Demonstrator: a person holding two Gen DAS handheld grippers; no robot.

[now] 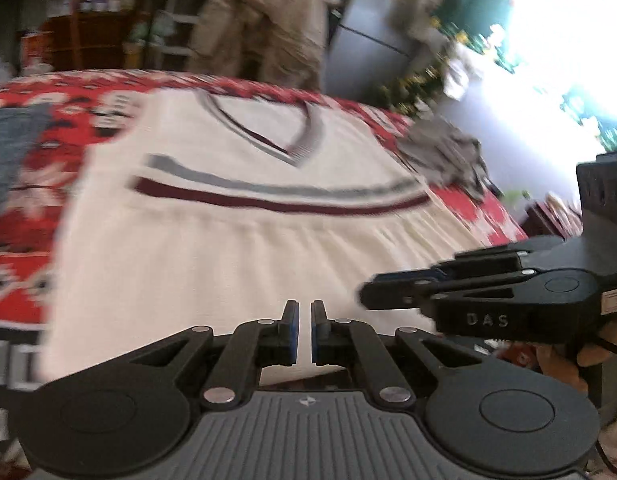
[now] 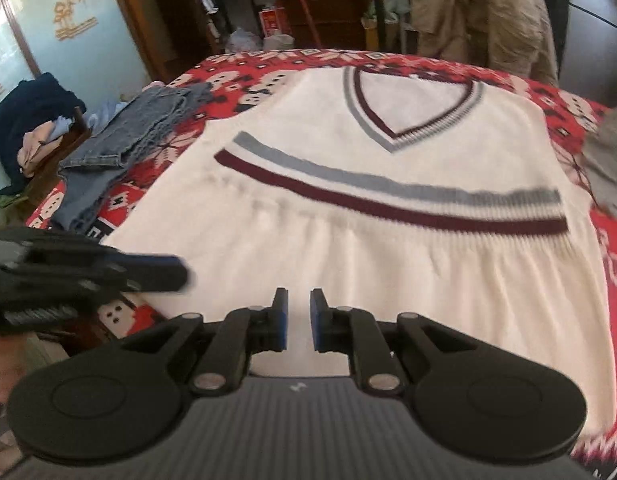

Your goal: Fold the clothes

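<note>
A cream V-neck sweater (image 1: 228,248) (image 2: 348,248) with a grey and a maroon chest stripe lies flat, front up, on a red patterned blanket (image 1: 36,200) (image 2: 568,120). Its hem is nearest to me. My left gripper (image 1: 304,330) hovers over the hem, its jaws a narrow gap apart with nothing between them. In the right wrist view it appears blurred at the left (image 2: 180,272). My right gripper (image 2: 298,320) also sits just above the hem, slightly open and empty. It enters the left wrist view from the right (image 1: 368,294).
Folded blue jeans (image 2: 120,148) (image 1: 12,148) lie left of the sweater. A crumpled grey garment (image 1: 448,152) (image 2: 608,160) lies at its right. A beige coat (image 2: 484,12) hangs behind the bed. A chair piled with clothes (image 2: 32,120) stands at the far left.
</note>
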